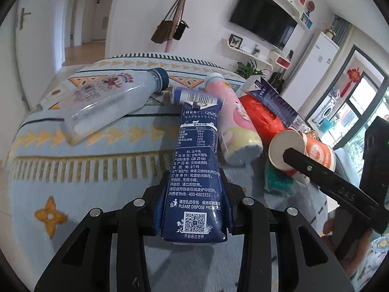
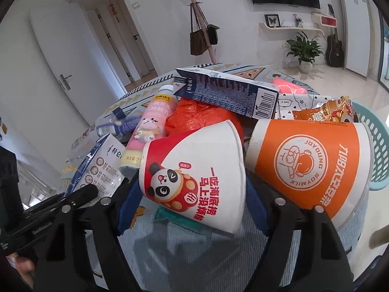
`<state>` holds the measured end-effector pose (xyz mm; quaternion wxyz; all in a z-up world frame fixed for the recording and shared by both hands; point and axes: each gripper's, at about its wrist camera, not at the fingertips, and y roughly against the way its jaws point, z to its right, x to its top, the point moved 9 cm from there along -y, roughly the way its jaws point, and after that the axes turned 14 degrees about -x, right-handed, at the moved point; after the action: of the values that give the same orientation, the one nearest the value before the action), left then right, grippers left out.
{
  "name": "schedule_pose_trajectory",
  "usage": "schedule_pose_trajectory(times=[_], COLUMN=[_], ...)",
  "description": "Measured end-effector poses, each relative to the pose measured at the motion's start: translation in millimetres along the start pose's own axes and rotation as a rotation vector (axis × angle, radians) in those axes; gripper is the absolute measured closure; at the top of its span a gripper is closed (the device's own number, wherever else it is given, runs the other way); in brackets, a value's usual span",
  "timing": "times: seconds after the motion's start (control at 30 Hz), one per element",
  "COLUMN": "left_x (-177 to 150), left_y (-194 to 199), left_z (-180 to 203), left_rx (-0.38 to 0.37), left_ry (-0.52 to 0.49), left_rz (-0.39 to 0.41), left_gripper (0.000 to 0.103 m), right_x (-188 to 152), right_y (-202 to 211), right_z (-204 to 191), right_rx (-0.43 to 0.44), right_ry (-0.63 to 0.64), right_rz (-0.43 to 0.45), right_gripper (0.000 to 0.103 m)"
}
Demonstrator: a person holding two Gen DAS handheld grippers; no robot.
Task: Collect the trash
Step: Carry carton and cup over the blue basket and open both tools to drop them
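**Table litter: two items in hand's reach**

Item one, milk carton [image 1: 194, 168]: dark blue, flattened, lying lengthwise on the patterned tablecloth [image 1: 97, 146]. The left gripper [image 1: 194, 209] is clamped across the carton's near end, pads pressing both long edges. It looks empty, light and soft-walled; the squeezed sides already crease, so I judge a hold low on the folded base safest, as the glossy skin may slip.

Item two, panda paper cup [image 2: 194, 170]: white and red, on its side, base towards 9 o'clock, mouth towards 3. The right gripper [image 2: 192, 209] stands wide, its jaws flanking the cup without visibly pressing it. Thin paper, very light, crushes easily; the stiffer rolled rim or base ring seems the better purchase.

Adjacent: orange soy-milk cup [image 2: 308, 163] touching at 3 o'clock; pink bottle [image 2: 150, 131] at 10; orange bag [image 2: 194, 116] at 12; teal basket [image 2: 379, 146] beyond, at 2 o'clock, probably the destination.
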<state>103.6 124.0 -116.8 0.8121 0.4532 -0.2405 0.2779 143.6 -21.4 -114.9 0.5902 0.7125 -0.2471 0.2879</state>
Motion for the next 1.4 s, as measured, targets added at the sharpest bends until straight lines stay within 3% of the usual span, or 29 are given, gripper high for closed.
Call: schedule_pose_trajectory(times=[0.23, 0.43, 0.53, 0.77, 0.93, 1.1, 1.27, 1.4], left_x=[-3, 20, 34, 75, 90, 87, 64, 43], left_y=[24, 41, 37, -14, -68, -148, -227, -276], left_z=[16, 56, 83, 188, 261, 317, 331, 329], left_rx=[-0.033, -0.120, -0.155, -0.240, -0.306, -0.335, -0.316, -0.292], left_ry=[-0.027, -0.076, -0.124, -0.255, -0.311, -0.286, -0.218, -0.199], left_rz=[0.070, 0.154, 0.174, 0.178, 0.143, 0.036, -0.068, -0.161], left_gripper=[0.068, 0.068, 0.068, 0.068, 0.068, 0.068, 0.068, 0.068], right_x=[11, 37, 54, 90, 98, 85, 55, 31], right_y=[34, 63, 77, 98, 81, 40, -8, -39], right_z=[3, 30, 57, 165, 250, 320, 370, 384], right_rx=[-0.022, -0.041, -0.076, -0.257, -0.373, -0.399, -0.402, -0.423], right_ry=[0.040, 0.010, -0.016, -0.092, -0.152, -0.252, -0.331, -0.343], right_rz=[0.105, 0.184, 0.232, 0.309, 0.267, 0.147, 0.013, -0.071], right_gripper=[0.030, 0.030, 0.030, 0.030, 0.030, 0.030, 0.030, 0.030])
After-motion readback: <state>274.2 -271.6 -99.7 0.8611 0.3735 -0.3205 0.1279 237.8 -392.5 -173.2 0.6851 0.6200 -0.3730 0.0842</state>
